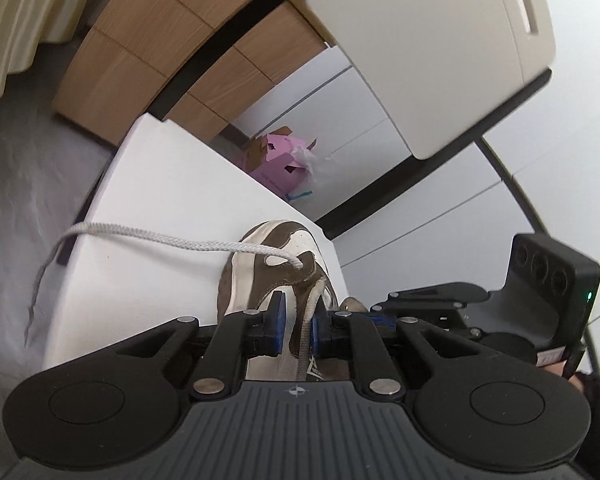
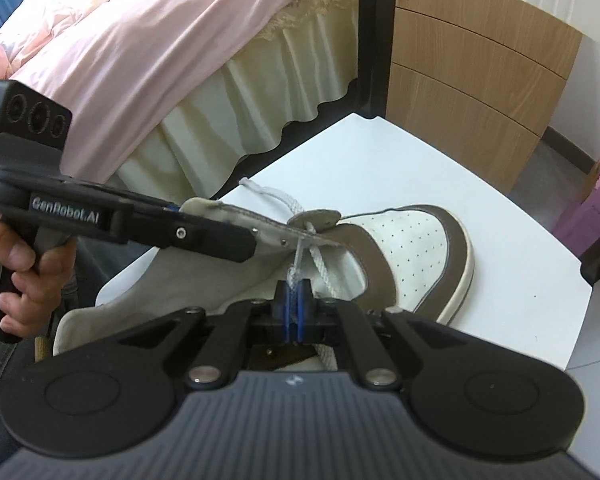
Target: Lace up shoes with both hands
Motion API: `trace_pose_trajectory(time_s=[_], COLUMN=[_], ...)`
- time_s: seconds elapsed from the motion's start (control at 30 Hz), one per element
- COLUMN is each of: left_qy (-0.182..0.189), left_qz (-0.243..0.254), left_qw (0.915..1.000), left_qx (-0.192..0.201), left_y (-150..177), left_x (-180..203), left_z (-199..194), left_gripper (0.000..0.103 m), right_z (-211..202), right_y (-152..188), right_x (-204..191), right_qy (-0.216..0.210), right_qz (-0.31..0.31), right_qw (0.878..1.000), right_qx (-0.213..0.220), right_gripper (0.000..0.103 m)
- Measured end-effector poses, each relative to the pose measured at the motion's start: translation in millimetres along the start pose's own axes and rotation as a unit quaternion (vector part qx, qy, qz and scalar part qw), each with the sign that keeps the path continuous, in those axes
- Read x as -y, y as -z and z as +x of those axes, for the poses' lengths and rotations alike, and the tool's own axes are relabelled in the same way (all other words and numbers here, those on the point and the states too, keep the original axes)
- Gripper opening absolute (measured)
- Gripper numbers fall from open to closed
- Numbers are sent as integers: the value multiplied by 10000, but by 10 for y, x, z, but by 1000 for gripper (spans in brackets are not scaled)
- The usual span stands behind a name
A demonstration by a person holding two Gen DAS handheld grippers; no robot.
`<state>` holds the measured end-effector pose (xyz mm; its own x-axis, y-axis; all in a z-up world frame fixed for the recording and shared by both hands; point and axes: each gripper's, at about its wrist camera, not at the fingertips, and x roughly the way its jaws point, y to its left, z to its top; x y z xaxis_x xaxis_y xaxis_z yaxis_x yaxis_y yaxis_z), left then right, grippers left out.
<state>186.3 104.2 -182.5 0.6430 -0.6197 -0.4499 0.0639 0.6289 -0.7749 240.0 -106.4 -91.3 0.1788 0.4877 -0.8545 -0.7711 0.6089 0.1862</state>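
Observation:
A white and brown sneaker (image 2: 412, 240) lies on a small white table (image 2: 500, 248) with its toe pointing away. My left gripper (image 1: 298, 316) is shut on the shoe's brown eyelet flap (image 1: 304, 280) and holds it up; in the right wrist view the left gripper (image 2: 256, 240) comes in from the left. My right gripper (image 2: 295, 304) is shut on the thin tip of the white lace (image 2: 296, 268), just below the eyelet it runs through. The lace's other end (image 1: 140, 236) trails left from an eyelet and hangs frayed off the table (image 1: 172, 184).
A bed with a pink cover (image 2: 140, 60) and cream skirt stands at the left, and a wooden cabinet (image 2: 460, 80) behind the table. A pink cardboard box (image 1: 276, 160) sits on the floor beyond. A cream chair (image 1: 420, 40) looms above. A hand (image 2: 16, 264) holds the left gripper's handle.

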Motion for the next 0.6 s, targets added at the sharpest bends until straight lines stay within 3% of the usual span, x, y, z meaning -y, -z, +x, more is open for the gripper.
trace_pose_trajectory(time_s=[0.23, 0.6], left_qy=[23, 4], left_qz=[34, 194], left_qw=[10000, 9998], left_qx=[-57, -109], left_y=[-36, -54], left_x=[-3, 18], left_z=[41, 49], left_gripper=[15, 15], right_z=[-73, 1], right_y=[4, -40], right_x=[-84, -28], right_qy=[-37, -225], right_qz=[-453, -394], right_qw=[9989, 9981], right_qx=[-91, -423], right_gripper=[4, 5])
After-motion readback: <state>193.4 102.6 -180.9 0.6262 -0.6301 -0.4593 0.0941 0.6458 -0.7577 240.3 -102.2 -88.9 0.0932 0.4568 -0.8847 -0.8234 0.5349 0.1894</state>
